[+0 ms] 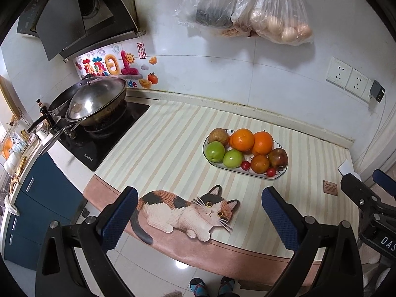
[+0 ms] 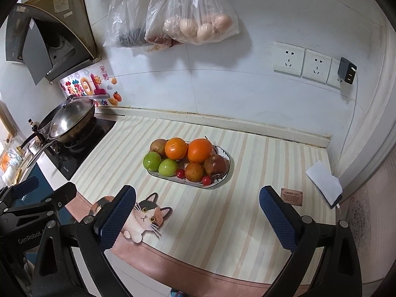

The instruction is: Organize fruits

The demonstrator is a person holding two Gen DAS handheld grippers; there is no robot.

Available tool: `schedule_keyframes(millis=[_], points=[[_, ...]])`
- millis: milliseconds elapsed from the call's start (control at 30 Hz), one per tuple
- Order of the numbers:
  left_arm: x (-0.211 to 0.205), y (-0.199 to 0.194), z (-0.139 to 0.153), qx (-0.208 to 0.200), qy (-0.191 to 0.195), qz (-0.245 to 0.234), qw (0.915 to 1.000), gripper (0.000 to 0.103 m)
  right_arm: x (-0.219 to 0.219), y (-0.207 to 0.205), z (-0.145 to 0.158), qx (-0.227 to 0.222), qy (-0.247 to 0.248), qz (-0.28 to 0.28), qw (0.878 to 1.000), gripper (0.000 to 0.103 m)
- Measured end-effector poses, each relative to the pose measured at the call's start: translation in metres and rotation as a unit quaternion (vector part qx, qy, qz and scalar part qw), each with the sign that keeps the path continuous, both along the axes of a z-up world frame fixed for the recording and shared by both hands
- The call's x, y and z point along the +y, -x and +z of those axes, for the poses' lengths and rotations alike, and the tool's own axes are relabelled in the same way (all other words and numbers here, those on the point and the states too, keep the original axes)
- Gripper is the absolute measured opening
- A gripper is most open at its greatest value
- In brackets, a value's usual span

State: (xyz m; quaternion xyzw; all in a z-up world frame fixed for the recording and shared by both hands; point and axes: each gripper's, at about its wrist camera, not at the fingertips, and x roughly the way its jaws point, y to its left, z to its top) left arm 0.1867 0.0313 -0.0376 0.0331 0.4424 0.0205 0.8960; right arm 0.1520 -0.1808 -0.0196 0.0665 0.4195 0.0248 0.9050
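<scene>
Both wide apart and empty: left gripper (image 1: 199, 219), right gripper (image 2: 198, 219), hovering short of the oval plate (image 2: 224, 151) mid-mat with all fruit (image 2: 188, 160) piled on it, nothing loose; fits either sorted-and-backed-off or about-to-unload, no call on next move

Brown tag (image 2: 292, 196) on the tabletop mat, at 4 o'clock from the plate: "GREEN LIFE"
Left gripper body (image 2: 29, 240): "GenRobot"
Wall sticker (image 2: 100, 103): "grade"
</scene>
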Motion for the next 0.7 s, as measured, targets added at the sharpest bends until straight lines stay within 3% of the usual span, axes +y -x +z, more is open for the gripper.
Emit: schedule_keyframes(millis=[700], points=[[-0.0014, 0.0, 0.0044, -0.004, 0.005, -0.002, 1.0, 0.102, 0.0007, 0.0008, 0.0005, 0.002, 0.0, -0.003, 1.0, 0.102]])
